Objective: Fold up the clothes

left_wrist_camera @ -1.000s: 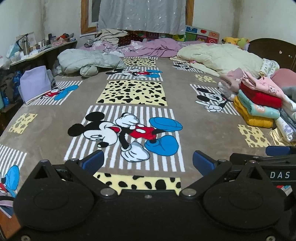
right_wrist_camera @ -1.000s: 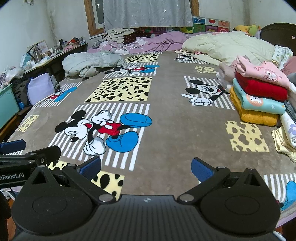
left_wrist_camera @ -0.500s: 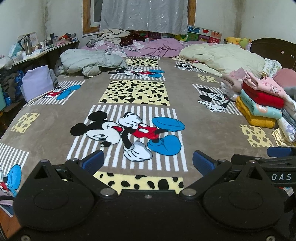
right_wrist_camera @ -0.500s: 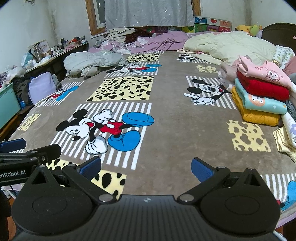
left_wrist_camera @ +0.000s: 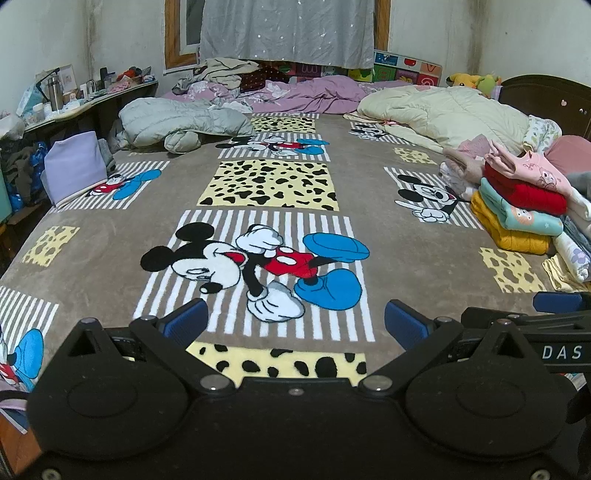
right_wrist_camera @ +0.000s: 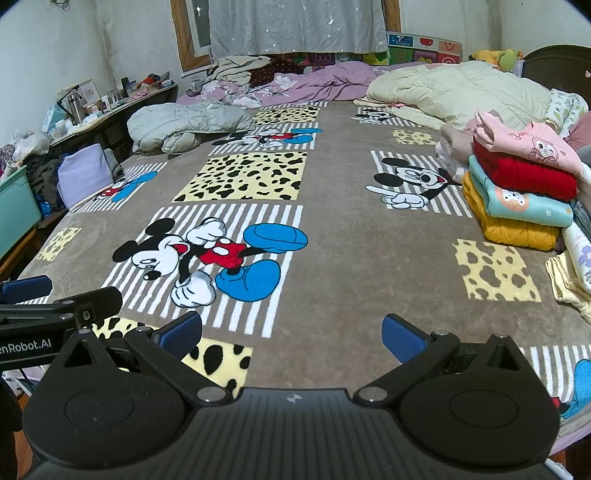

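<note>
Folded clothes (right_wrist_camera: pixel 517 184) are stacked at the right edge of the frame in both views, on the brown cartoon-print blanket (right_wrist_camera: pixel 351 258) that covers the bed. The stack is built, from the bottom, of a mustard-yellow item (left_wrist_camera: pixel 513 236), a teal item (left_wrist_camera: pixel 517 214), a red knitted item (left_wrist_camera: pixel 524 192) and a pink item (left_wrist_camera: pixel 532 171) on top. More pale garments (right_wrist_camera: pixel 576 266) are seen just beside the stack, at the lower right. The left gripper (left_wrist_camera: pixel 295 325) is held above the near edge of the blanket with its blue pads spread wide apart and nothing between them. The right gripper (right_wrist_camera: pixel 291 334) is held likewise, jaws wide apart and empty, well apart from the stack. A grey padded jacket (left_wrist_camera: pixel 177 122) lies in the upper left of the frame, a cream quilt (left_wrist_camera: pixel 443 114) in the upper right, and a purple duvet (left_wrist_camera: pixel 314 96) at the top centre below the grey curtain (left_wrist_camera: pixel 288 33). A lilac folded item (left_wrist_camera: pixel 74 166) rests at the left edge.
</note>
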`<state>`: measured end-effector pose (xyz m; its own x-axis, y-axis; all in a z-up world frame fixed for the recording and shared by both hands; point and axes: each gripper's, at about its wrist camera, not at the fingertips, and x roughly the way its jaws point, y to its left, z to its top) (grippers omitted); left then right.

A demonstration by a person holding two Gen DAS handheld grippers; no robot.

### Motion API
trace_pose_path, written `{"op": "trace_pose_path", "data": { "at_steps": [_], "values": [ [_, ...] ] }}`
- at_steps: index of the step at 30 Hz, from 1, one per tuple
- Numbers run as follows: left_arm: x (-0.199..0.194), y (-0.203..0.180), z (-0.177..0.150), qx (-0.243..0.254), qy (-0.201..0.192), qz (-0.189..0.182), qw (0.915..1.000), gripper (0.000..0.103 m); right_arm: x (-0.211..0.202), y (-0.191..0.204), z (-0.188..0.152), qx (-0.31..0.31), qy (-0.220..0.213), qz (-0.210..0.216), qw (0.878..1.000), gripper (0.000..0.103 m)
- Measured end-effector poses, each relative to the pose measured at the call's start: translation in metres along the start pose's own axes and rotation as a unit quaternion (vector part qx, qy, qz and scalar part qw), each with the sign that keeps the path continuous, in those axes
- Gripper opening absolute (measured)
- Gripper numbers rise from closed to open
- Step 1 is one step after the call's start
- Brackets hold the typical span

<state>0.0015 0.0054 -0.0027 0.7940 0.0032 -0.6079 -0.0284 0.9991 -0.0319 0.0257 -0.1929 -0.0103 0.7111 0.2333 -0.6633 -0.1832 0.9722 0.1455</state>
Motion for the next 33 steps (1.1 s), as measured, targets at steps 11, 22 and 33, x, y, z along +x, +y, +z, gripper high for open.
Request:
{"op": "trace_pose_path", "data": {
  "at_steps": [11, 22, 33],
  "values": [
    [-0.001, -0.003, 0.0, 0.003, -0.001, 0.002, 1.0, 0.103, 0.0, -0.001, 0.002, -0.002, -0.001, -0.001, 1.0, 0.103],
    [0.001, -0.004, 0.003, 0.004, 0.001, 0.001, 1.0, 0.103, 0.001, -0.001, 0.004, -0.004, 0.001, -0.004, 1.0, 0.103],
    [0.014, 0.002, 0.002, -0.007, 0.013, 0.0, 0.9999, 0.103, 0.009, -0.004, 0.004, -0.001, 0.009, -0.004, 1.0, 0.103]
  ]
}}
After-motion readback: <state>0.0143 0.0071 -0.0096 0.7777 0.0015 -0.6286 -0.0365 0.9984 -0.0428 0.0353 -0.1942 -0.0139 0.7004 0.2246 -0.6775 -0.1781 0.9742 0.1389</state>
